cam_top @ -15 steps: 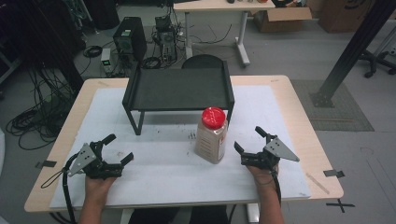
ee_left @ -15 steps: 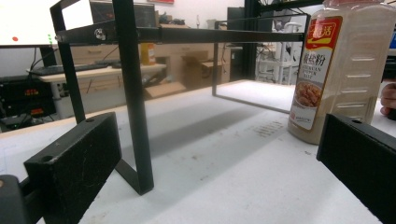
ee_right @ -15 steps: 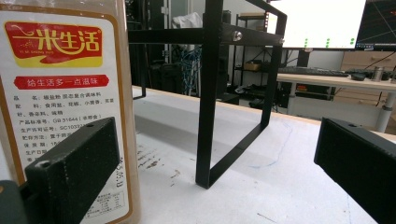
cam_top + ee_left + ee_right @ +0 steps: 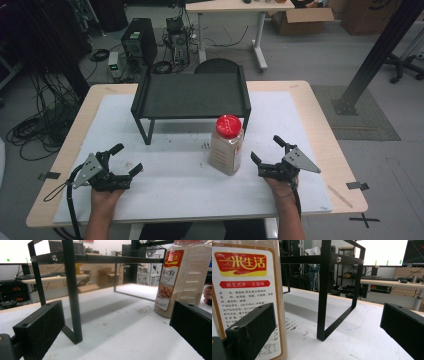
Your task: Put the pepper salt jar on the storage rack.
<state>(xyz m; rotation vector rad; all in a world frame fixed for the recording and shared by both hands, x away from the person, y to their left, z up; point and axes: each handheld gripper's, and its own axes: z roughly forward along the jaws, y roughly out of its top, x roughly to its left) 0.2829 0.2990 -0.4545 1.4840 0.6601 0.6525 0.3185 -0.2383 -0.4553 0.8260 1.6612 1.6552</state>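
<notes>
Jaws spread wide and holding nothing, the right gripper point(image 4: 268, 156) sits low on the table point(image 4: 320, 130) at the lower right of the high view, its near jaw just beside the jar point(image 4: 226, 146) and, as far as this angle shows, not touching it. In the right gripper view the jar's label crowds the left edge behind the left jaw, so the jar stands off to one side of the gap rather than between the jaws, a placement that suggests an approach not yet lined up.

The jar, red-capped and upright, stands at the centre of the frame on the white mat point(image 4: 180, 170), just in front of the shelf's point(image 4: 192, 95) right front leg.

The left gripper point(image 4: 127, 160), at the lower left, is likewise open and empty, well apart from the jar, which shows at the right edge of its own view beyond the shelf's near leg point(image 4: 73, 302).

Both forearms enter from the bottom edge, hands wrapped under the grippers and angled slightly inward, the grey plates tilted outward and the left cable looping off the table edge.
</notes>
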